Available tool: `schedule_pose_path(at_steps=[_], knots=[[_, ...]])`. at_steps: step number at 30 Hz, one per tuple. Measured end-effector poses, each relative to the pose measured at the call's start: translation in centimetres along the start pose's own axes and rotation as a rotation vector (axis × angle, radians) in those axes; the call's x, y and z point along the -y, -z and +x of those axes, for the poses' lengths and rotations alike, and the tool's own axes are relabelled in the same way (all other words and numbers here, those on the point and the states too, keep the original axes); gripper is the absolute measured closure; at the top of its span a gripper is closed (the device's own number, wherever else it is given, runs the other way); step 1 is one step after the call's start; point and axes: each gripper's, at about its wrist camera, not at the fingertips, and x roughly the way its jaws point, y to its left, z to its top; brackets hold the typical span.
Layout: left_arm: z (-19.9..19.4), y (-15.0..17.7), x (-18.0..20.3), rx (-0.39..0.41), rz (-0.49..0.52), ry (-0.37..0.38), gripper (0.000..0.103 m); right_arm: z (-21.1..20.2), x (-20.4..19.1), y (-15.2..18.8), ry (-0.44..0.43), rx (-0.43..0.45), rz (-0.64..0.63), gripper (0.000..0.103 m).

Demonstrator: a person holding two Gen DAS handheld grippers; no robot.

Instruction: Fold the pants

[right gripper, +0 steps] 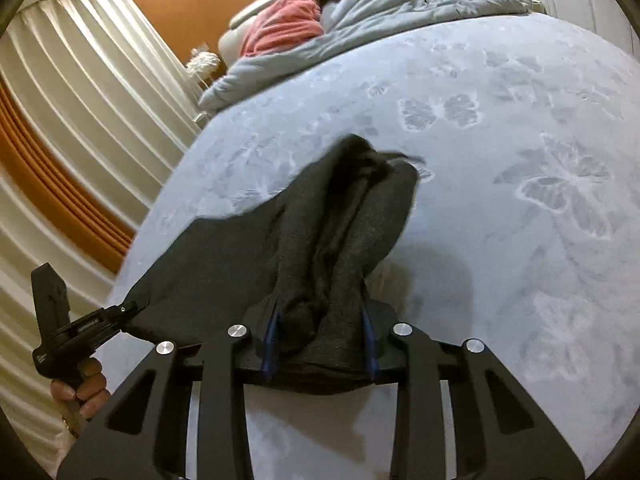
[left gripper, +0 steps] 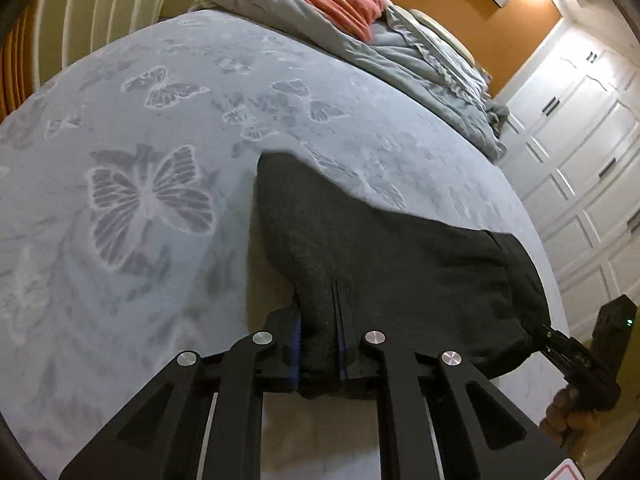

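Note:
Dark grey pants (left gripper: 380,248) hang bunched between both grippers above a pale blue bed sheet (left gripper: 160,120) printed with butterflies. My left gripper (left gripper: 318,300) is shut on a thick fold of the cloth. The right gripper (left gripper: 556,340) pinches the pants' far right corner in this view. In the right wrist view, my right gripper (right gripper: 320,312) is shut on a wider bundle of the pants (right gripper: 240,248), which drape forward onto the sheet (right gripper: 500,240). The left gripper (right gripper: 128,308) grips the corner at lower left, held by a hand (right gripper: 80,392).
A crumpled grey duvet (left gripper: 400,52) and a pink cloth (left gripper: 344,0) lie at the head of the bed. White wardrobe doors (left gripper: 580,140) stand beyond the bed's right side. Pleated curtains (right gripper: 80,100) hang on the other side.

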Motion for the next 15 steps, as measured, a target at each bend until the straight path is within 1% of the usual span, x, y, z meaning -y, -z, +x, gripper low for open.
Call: schedule_pose_path(at_steps=[1,2,3,4,5,6,7,8,9,10,11,12,13,14,15], knots=[[0.3,0.8,-0.3,-0.017,0.012,-0.047,0.089,-0.4,0.3,0.6,0.019,-0.007,-0.006,0.059],[1.0,1.5,-0.7,-0.038,0.024,-0.087,0.083,-0.2,1.0,1.7,0.064,-0.029,-0.028,0.045],[2.3,2.4,-1.2,-0.081,0.043,-0.139,0.083,0.5,1.7,2.6,0.127,-0.055,-0.051,0.041],[3.2,3.3,-2.0,-0.107,0.036,-0.153,0.08,1.2,2.6,3.7,0.206,-0.075,-0.067,0.037],[2.6,4.1,-2.6,-0.067,0.007,-0.127,0.074,1.0,3.6,4.7,0.209,-0.053,-0.056,0.035],[1.7,4.5,-3.0,-0.032,-0.021,-0.126,0.065,-0.1,3.8,5.0,0.181,-0.02,-0.023,0.039],[0.6,4.8,-3.2,0.0,-0.044,-0.135,0.062,-1.4,3.5,4.8,0.193,0.006,0.0,0.042],[-0.1,5.0,-3.3,0.025,-0.051,-0.136,0.062,-2.2,2.8,4.3,0.189,0.041,-0.018,0.043],[-0.9,5.4,-3.2,0.052,-0.052,-0.136,0.061,-3.4,1.7,4.1,0.161,0.094,-0.066,0.043],[-1.6,5.9,-3.0,0.082,-0.039,-0.142,0.061,-3.7,0.9,4.0,0.148,0.11,-0.099,0.043],[-1.9,6.2,-2.9,0.093,-0.027,-0.159,0.056,-3.2,0.2,4.0,0.152,0.093,-0.128,0.043],[-2.1,6.5,-2.4,0.098,-0.006,-0.185,0.054,-2.1,0.1,4.2,0.15,0.06,-0.127,0.044],[-2.1,6.8,-1.8,0.097,0.024,-0.199,0.054,-0.5,0.4,4.5,0.149,0.023,-0.101,0.045],[-1.9,6.7,-1.2,0.098,0.044,-0.207,0.054,0.9,0.7,5.0,0.153,-0.015,-0.084,0.059],[-1.7,6.8,-1.0,0.102,0.06,-0.214,0.053,2.5,1.0,5.0,0.163,-0.047,-0.082,0.065]])
